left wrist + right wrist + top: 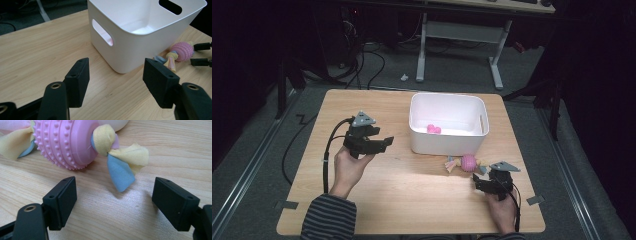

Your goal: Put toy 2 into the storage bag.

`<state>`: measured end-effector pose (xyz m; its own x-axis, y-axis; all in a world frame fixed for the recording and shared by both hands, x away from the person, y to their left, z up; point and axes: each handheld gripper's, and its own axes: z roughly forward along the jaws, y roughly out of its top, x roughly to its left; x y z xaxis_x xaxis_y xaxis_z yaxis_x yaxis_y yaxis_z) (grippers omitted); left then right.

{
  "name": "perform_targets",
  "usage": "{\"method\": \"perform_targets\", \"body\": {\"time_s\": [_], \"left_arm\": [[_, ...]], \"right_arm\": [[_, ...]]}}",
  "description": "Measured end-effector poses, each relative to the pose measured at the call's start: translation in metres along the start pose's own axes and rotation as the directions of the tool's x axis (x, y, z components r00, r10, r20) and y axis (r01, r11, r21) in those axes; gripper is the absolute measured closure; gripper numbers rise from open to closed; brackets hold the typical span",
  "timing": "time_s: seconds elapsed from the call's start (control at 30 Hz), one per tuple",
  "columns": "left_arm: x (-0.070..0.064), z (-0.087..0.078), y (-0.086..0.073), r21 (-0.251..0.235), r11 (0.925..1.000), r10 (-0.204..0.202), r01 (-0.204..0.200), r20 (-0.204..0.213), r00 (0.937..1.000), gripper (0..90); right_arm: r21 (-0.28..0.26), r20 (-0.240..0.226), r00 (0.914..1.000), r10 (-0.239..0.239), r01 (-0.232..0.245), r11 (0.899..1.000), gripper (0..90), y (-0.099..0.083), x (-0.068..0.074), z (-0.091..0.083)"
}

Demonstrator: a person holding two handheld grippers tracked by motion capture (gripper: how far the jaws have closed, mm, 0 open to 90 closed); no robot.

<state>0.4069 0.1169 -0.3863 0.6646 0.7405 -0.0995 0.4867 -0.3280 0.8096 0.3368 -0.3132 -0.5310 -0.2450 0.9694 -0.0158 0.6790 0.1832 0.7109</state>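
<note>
Pale wood grain runs across the table [412,200] under both my hands. My left gripper [384,142] is held up over the left half of the table, with its jaws spread wide and nothing between them; in the left gripper view they frame the near left corner of the white bin [130,50]. That bin sits toward the far right of the table, upright, with a slot handle in each end wall, and a small pink object [433,129] lies on its floor against the near wall.

Just in front of the bin's near wall, on the bare wood, lies the pink knobbly ball toy [468,162] with knotted cloth strips in yellow, blue and pink coming out of both ends. My right gripper [476,181] rests low at the near right of the table, pointing at that toy from its right end. Its jaws are also wide apart and empty. In the right gripper view the toy's yellow knot and blue cloth tail [121,173] hang down toward the gap between the jaws, just beyond their tips and not touching them.
</note>
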Motion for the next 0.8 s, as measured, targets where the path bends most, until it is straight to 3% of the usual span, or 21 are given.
{"method": "perform_targets", "body": {"time_s": [0.07,0.2,0.8], "left_arm": [[0.002,-0.002,-0.005,-0.010,0.9995,-0.028,0.028,0.023,0.9993,38.4],[0.006,-0.006,-0.015,-0.018,0.9984,-0.054,0.054,0.008,0.9985,38.3],[0.013,-0.004,-0.051,0.011,0.9930,-0.118,0.118,0.000,0.9931,38.1]], "right_arm": [[-0.001,0.000,1.0000,-0.002,0.002,1.000,20.0,0.000,0.000,0.000],[-0.001,0.000,1.0000,-0.001,0.001,1.000,20.0,0.000,0.000,0.000],[-0.001,-0.001,1.0000,-0.002,0.002,1.000,20.0,0.000,0.000,0.000]]}}
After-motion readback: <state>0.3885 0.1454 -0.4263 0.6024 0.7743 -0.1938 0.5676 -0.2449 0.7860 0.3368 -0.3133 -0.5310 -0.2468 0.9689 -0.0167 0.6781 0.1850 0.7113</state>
